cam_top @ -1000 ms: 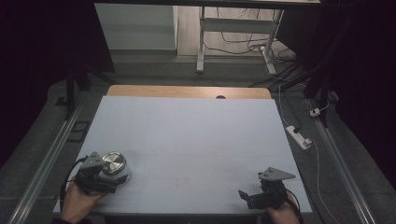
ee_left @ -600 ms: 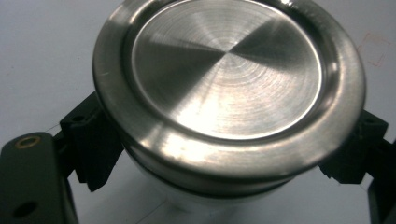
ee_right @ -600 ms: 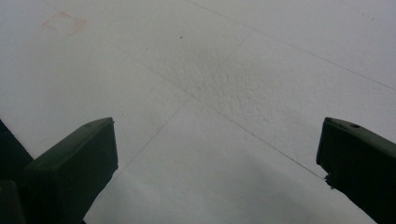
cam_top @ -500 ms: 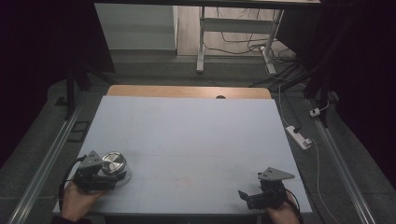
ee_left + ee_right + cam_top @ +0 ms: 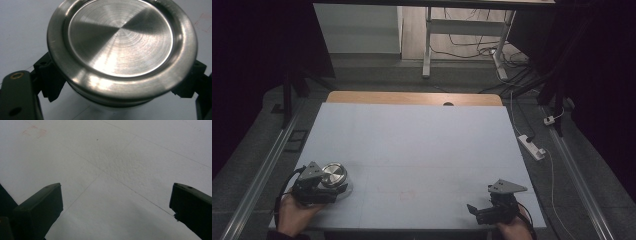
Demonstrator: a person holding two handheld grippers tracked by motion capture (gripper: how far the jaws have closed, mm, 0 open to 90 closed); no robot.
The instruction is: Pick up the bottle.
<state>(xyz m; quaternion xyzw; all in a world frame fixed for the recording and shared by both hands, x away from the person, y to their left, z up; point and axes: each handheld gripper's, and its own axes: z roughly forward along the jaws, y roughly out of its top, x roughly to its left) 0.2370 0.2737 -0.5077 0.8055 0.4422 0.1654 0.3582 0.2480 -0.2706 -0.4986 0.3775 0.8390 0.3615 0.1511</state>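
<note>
A round jar with a brushed steel lid (image 5: 334,174) stands near the table's front left corner. My left gripper (image 5: 331,192) sits at the jar, held by a hand. In the left gripper view the lid (image 5: 120,37) is seen from above, and the two black jaws press in on the jar's body from both sides below the rim, so the left gripper (image 5: 118,86) is shut on it. My right gripper (image 5: 476,214) rests at the front right of the table, pointing left. Its jaws stand wide apart over bare white surface, so the right gripper (image 5: 116,207) is open and holds nothing.
The table is covered by a pale sheet (image 5: 412,145) with a wooden strip (image 5: 412,98) along its far edge. A faint red mark (image 5: 404,194) lies near the front middle. On the floor to the right lie a power strip (image 5: 532,146) and cables.
The left hand has shifted slightly at the jar; the jar stays in the same spot. The right gripper has not moved.
</note>
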